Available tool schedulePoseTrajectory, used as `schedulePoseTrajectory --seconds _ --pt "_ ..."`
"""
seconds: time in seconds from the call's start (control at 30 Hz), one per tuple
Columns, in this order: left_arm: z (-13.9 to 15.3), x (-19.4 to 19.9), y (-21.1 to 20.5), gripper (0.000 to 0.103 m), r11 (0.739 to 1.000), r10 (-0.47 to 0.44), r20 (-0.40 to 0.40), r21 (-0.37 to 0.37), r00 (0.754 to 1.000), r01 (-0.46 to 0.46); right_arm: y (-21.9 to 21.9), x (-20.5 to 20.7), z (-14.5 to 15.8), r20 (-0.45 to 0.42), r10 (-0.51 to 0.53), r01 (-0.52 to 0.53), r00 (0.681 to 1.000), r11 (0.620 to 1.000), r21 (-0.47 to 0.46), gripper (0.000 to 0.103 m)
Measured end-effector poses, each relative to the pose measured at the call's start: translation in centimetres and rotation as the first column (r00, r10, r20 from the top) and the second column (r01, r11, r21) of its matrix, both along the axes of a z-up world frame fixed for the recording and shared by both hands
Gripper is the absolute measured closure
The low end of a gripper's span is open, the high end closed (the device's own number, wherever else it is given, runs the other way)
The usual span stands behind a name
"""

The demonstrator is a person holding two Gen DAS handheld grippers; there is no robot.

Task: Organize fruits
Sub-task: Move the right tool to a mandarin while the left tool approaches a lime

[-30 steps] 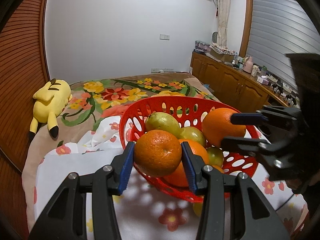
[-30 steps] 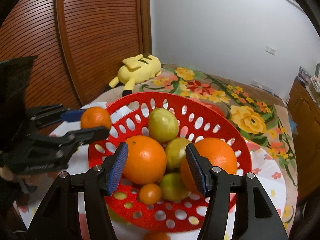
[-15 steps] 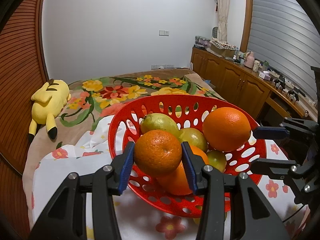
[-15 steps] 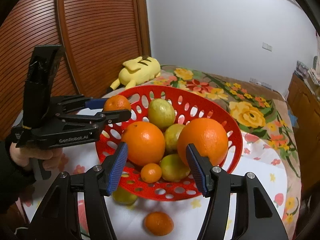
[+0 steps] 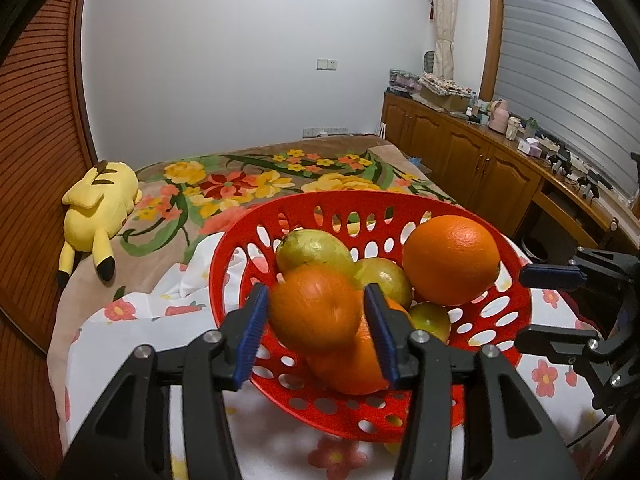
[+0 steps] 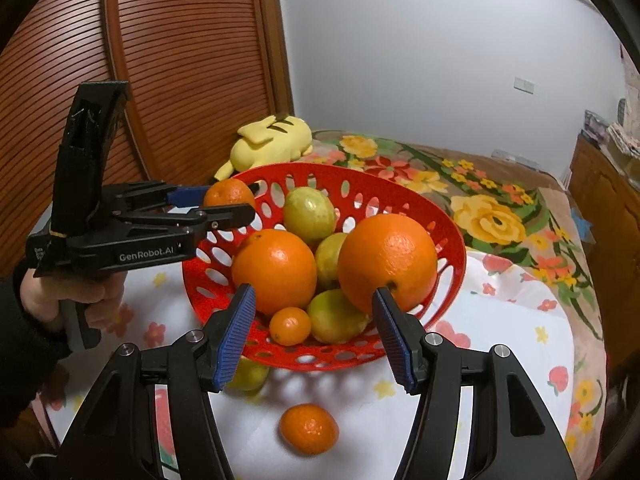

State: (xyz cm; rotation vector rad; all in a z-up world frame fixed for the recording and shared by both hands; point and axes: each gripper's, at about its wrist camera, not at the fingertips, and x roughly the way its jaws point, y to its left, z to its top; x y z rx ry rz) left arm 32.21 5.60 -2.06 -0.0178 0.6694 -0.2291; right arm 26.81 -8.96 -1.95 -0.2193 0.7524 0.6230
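Note:
A red perforated basket (image 5: 400, 412) (image 6: 404, 200) stands on the white floral cloth and holds two big oranges (image 6: 387, 262), several green-yellow citrus fruits (image 6: 309, 213) and a small mandarin (image 6: 289, 326). My left gripper (image 5: 316, 322) (image 6: 228, 202) is shut on a mandarin (image 5: 314, 313) (image 6: 228, 196) and holds it above the basket's left rim. My right gripper (image 6: 314, 338) (image 5: 560, 304) is open and empty, in front of the basket. A loose mandarin (image 6: 309, 429) and a green-yellow fruit (image 6: 249, 376) lie on the cloth before the basket.
A yellow plush toy (image 5: 98, 210) (image 6: 272, 142) lies on the flowered bedspread behind the basket. A slatted wooden wardrobe (image 6: 160, 60) stands at the left. A wooden cabinet (image 5: 472, 160) with small items runs along the right wall.
My right gripper let go of the large orange, which now rests in the basket, and pulled back, open. My left gripper moved the mandarin in over the basket.

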Motion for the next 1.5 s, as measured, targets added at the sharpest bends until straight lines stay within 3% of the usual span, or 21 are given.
schedulePoseTrajectory --seconds 0.23,0.67,1.0,1.5 --pt "1.1 -1.4 0.3 0.047 1.000 -0.005 0.023 -0.004 1.000 0.005 -1.2 -1.1 0.3 0.011 -0.038 0.038 0.999 0.999 0.023 0.041" --pt "2.4 -7.5 0.4 0.039 0.999 -0.034 0.069 -0.034 0.997 0.036 -3.7 -4.5 -0.3 -0.003 -0.099 0.099 0.995 0.993 0.058 0.041" --pt "-0.6 -9.2 -1.2 0.039 0.996 -0.067 0.024 -0.063 0.997 0.069 -4.1 -5.2 -3.2 -0.067 -0.119 0.123 0.991 0.991 0.052 0.041" --pt "-4.8 -8.7 -3.6 0.039 0.995 -0.102 0.000 -0.019 0.995 0.102 -4.3 -4.9 -6.4 -0.123 -0.134 0.142 0.983 0.988 0.058 0.041"
